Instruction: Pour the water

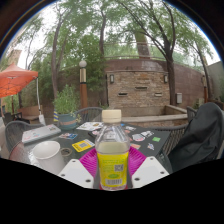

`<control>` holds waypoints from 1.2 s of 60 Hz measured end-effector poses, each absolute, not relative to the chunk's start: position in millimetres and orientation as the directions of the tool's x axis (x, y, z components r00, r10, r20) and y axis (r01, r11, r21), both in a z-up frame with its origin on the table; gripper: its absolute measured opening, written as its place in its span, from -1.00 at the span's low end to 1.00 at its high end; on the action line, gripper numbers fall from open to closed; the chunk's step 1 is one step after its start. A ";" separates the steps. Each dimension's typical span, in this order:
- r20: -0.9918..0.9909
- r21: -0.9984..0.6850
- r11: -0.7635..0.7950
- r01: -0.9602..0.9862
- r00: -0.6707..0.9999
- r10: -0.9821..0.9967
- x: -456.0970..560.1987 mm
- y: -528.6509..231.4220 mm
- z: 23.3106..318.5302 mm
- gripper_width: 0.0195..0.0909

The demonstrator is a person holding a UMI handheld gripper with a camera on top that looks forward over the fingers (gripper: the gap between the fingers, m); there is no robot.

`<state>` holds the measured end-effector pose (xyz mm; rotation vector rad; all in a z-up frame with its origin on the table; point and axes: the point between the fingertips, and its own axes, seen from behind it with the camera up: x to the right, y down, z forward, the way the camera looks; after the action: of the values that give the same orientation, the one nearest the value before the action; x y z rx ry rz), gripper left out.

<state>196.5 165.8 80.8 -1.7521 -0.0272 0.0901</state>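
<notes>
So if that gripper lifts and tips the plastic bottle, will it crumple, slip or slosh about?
The bottle looks like thin clear plastic, so it may dent a little under a squeeze. It sits between the gripper's pink pads, which probably help against slipping. Its yellow label hides the water level, so weight and sloshing are hard to judge. The white cap appears on.

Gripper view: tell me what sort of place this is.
Probably a backyard patio. Trees stand over a stone wall, with an orange umbrella beside an outdoor table. The gripper holds a water bottle near a white mug.
</notes>
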 end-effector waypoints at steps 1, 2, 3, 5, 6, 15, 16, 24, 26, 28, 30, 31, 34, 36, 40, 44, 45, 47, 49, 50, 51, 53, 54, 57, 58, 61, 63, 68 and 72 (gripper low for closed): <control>-0.040 -0.981 -0.190 -0.026 0.997 0.070 197.0 166.9 77.5 -0.48; -0.039 -0.981 -0.194 -0.024 0.997 0.071 196.1 165.7 77.7 -0.48; -0.035 -0.980 -0.199 -0.020 0.997 0.072 196.5 166.7 74.6 -0.48; -0.028 -0.978 -0.209 -0.012 0.997 0.071 197.3 168.6 68.3 -0.48; -0.022 -0.978 -0.208 -0.006 0.997 0.075 197.0 168.1 68.7 -0.47; -0.014 -0.975 -0.222 0.002 0.997 0.073 196.5 160.4 68.9 -0.22; -0.015 -0.975 -0.222 0.002 0.997 0.074 196.4 160.0 68.9 -0.20; -0.061 -0.951 -0.307 -0.048 0.998 0.032 203.1 158.8 45.8 0.01; -0.069 -0.948 -0.311 -0.060 0.997 0.017 207.4 155.7 48.0 0.14; -0.068 -0.952 -0.298 -0.064 0.998 0.003 211.2 154.4 52.7 0.36; -0.066 -0.955 -0.289 -0.066 0.998 -0.011 213.1 154.0 54.6 0.61; -0.062 -0.956 -0.287 -0.064 0.998 -0.016 214.1 152.8 55.4 0.71; -0.052 -0.951 -0.303 -0.061 0.998 -0.036 216.4 145.3 53.6 0.84; -0.051 -0.948 -0.313 -0.059 0.998 -0.035 215.9 142.0 57.1 0.82; -0.058 -0.947 -0.315 -0.066 0.998 -0.036 211.3 125.1 62.9 0.81; -0.060 -0.948 -0.310 -0.067 0.998 -0.035 206.3 104.7 77.7 0.80; -0.060 -0.950 -0.306 -0.068 0.998 -0.035 205.1 98.5 82.2 0.81; -0.060 -0.952 -0.299 -0.069 0.997 -0.037 202.5 86.0 92.4 0.80; -0.062 -0.953 -0.293 -0.072 0.997 -0.041 199.7 72.2 101.4 0.80; -0.064 -0.954 -0.290 -0.073 0.997 -0.042 197.7 65.5 107.1 0.80; -0.066 -0.955 -0.286 -0.075 0.997 -0.041 195.5 57.1 111.8 0.80; -0.072 -0.957 -0.280 -0.080 0.997 -0.039 189.8 42.7 120.9 0.80; -0.077 -0.957 -0.279 -0.084 0.996 -0.038 187.0 35.4 124.9 0.80; -0.079 -0.957 -0.277 -0.086 0.996 -0.035 179.3 8.7 137.2 0.80; -0.076 -0.958 -0.274 -0.082 0.997 -0.031 176.4 0.9 141.7 0.80; -0.067 -0.965 -0.254 -0.073 0.997 -0.031 170.4 -23.8 157.2 0.80; -0.058 -0.968 -0.242 -0.065 0.998 -0.040 168.5 -40.2 165.5 0.81; -0.051 -0.976 -0.208 -0.058 0.998 -0.040 158.5 -77.7 187.6 0.81; -0.063 -0.977 -0.203 -0.070 0.997 -0.037 148.9 -107.0 198.3 0.80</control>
<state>148.9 -107.0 198.3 -1.7756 0.0788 0.0295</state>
